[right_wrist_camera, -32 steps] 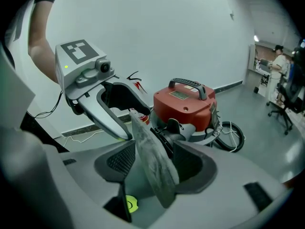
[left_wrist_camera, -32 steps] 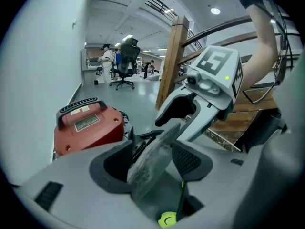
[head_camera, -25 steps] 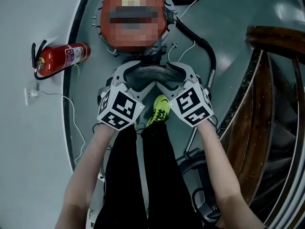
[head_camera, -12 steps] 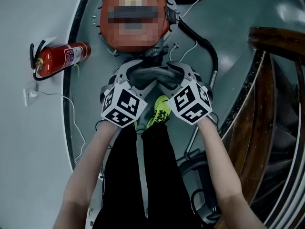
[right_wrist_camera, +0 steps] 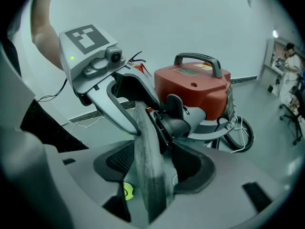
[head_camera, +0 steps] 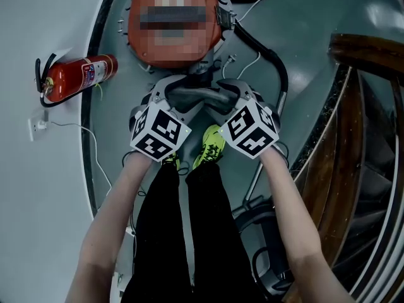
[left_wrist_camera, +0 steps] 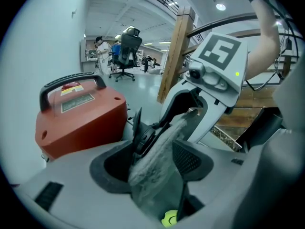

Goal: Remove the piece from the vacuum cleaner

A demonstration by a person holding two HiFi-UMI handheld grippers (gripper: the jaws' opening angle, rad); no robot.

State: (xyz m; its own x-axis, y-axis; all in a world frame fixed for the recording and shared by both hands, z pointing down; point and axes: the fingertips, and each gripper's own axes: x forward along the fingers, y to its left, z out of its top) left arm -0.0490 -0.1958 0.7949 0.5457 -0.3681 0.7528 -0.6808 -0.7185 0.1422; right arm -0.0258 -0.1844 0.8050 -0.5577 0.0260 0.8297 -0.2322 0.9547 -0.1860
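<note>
The red vacuum cleaner [head_camera: 173, 17] stands on the floor in front of the person's feet. A grey, dust-coated flat piece [head_camera: 199, 96] with a black round collar [right_wrist_camera: 174, 125] is held between both grippers, just short of the vacuum's body [left_wrist_camera: 81, 116]. My left gripper [head_camera: 165, 103] is shut on the piece's left part [left_wrist_camera: 157, 161]. My right gripper [head_camera: 237, 96] is shut on its right part [right_wrist_camera: 147, 175]. Each gripper view shows the other gripper facing it, the right gripper [left_wrist_camera: 217, 75] and the left gripper [right_wrist_camera: 95, 66]. The vacuum's handle [right_wrist_camera: 198, 58] is on top.
A red fire extinguisher [head_camera: 76, 77] lies at the left by a white cable and socket [head_camera: 39, 126]. A black hose [head_camera: 271, 68] curves right from the vacuum. Wooden stair rails [head_camera: 360, 137] fill the right side. Black trouser legs and a green shoe [head_camera: 213, 145] are below the grippers.
Both grippers, still holding the grey piece, have drifted slightly up the head view toward the vacuum. Their hold looks the same.
</note>
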